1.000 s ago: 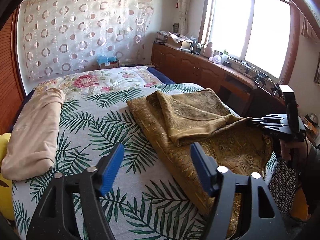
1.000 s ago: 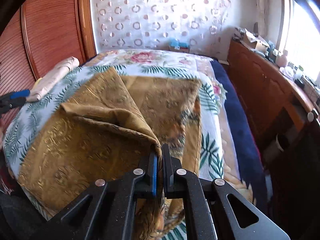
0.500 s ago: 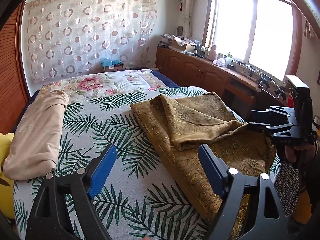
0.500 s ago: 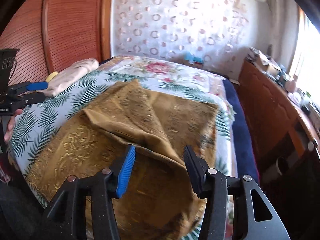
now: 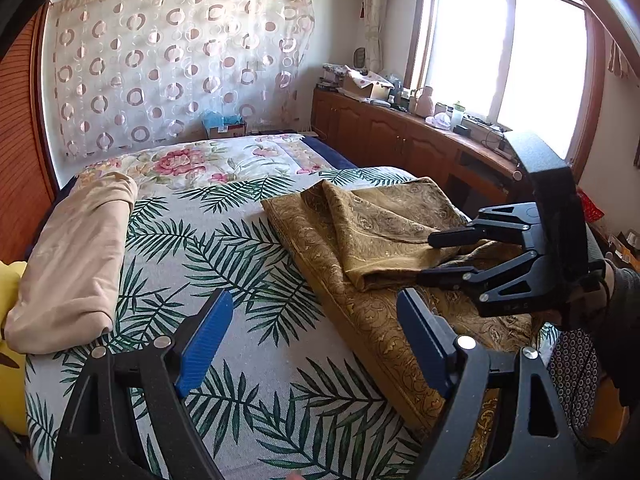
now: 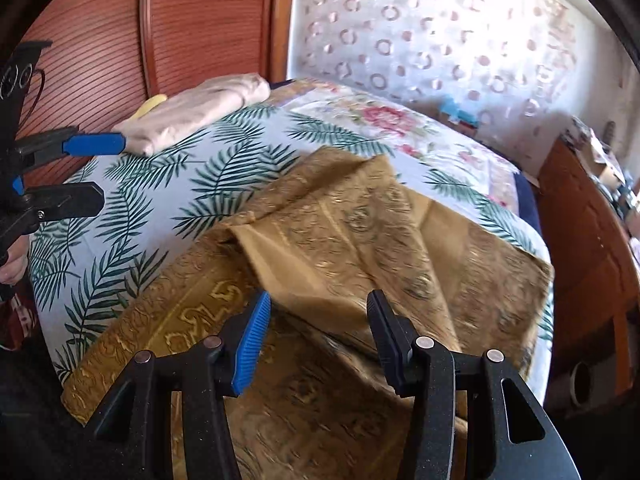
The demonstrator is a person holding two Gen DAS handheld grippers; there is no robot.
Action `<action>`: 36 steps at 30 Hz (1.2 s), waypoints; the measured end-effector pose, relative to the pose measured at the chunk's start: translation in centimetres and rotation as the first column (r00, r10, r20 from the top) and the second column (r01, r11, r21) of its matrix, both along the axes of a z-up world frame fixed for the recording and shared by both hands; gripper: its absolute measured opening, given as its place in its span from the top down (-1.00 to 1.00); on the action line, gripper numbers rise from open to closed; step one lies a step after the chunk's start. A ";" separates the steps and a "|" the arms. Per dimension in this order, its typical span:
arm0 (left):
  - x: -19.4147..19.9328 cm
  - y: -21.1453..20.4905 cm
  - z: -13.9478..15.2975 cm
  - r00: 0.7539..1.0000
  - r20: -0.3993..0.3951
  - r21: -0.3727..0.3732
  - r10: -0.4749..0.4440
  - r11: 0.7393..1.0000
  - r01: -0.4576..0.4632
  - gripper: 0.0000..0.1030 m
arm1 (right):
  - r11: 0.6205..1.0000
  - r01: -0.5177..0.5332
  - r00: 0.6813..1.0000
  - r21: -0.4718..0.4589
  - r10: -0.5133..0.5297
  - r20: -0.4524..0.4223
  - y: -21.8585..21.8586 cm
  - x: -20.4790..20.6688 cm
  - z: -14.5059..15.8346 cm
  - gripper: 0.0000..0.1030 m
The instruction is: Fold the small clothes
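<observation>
Count: one gold patterned cloth (image 5: 372, 240), one folded beige cloth (image 5: 76, 252), one bed (image 5: 224, 264), two grippers; yellow item (image 5: 10, 280) at edge, probably one.

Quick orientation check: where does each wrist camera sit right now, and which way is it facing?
Left wrist: on the left gripper, jaws open, facing across the palm-print bed toward the window; the right gripper shows.
Right wrist: on the right gripper, jaws open, facing the wooden wardrobe; the left gripper shows.
Shared: golden patterned cloth, folded beige cloth.
</observation>
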State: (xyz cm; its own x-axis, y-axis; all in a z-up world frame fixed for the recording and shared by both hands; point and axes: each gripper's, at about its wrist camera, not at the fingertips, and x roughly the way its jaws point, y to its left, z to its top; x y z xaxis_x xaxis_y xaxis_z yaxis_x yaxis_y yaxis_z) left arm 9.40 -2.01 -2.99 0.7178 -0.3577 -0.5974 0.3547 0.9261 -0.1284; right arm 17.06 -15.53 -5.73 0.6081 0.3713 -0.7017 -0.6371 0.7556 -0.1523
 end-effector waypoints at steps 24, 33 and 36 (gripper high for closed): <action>0.2 0.0 -0.8 1.000 -0.021 -0.007 0.001 1.000 -0.001 -0.64 | 0.998 0.023 0.996 -0.056 -0.019 0.086 0.9 2.6 0.3 0.79; 0.1 -0.4 -1.2 1.000 -0.027 -0.005 -0.006 1.000 0.006 -0.64 | 0.950 0.302 0.946 0.078 -0.309 0.099 -6.9 8.7 3.7 0.79; 0.2 -0.6 -1.3 1.000 -0.030 -0.002 -0.009 1.000 0.009 -0.64 | 0.912 0.405 0.912 0.070 -0.408 0.041 -9.3 11.2 2.5 0.74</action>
